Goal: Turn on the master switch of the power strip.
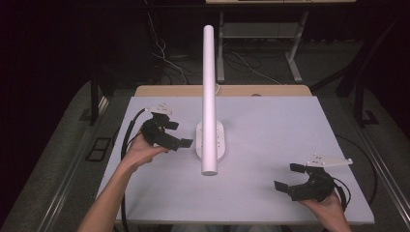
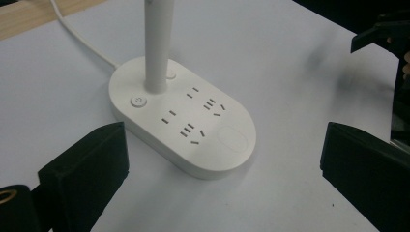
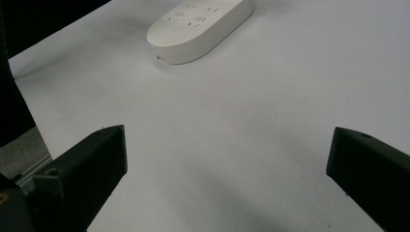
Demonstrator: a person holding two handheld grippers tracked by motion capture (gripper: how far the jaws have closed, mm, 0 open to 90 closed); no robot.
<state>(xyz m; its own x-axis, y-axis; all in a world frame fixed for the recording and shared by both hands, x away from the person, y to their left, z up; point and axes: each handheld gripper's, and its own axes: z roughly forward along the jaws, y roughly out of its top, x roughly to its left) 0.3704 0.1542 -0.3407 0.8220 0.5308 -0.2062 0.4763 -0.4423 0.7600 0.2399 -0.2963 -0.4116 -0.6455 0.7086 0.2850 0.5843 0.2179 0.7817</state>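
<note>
Lamp base (image 1: 211, 140), an oval white block with sockets and a power button, sat mid-table with its white post (image 1: 209, 96) rising from it, just right of the left gripper (image 1: 175, 134). That gripper's jaws gaped wide, holding nothing. The right gripper (image 1: 290, 177) hovered equally wide and empty near the table's (image 1: 270, 125) front right corner, bare tabletop between.

Smooth white plastic lamp base (image 2: 227, 145), matt white table (image 1: 270, 125), matt black tongs, wooden edge (image 1: 232, 90)
</note>
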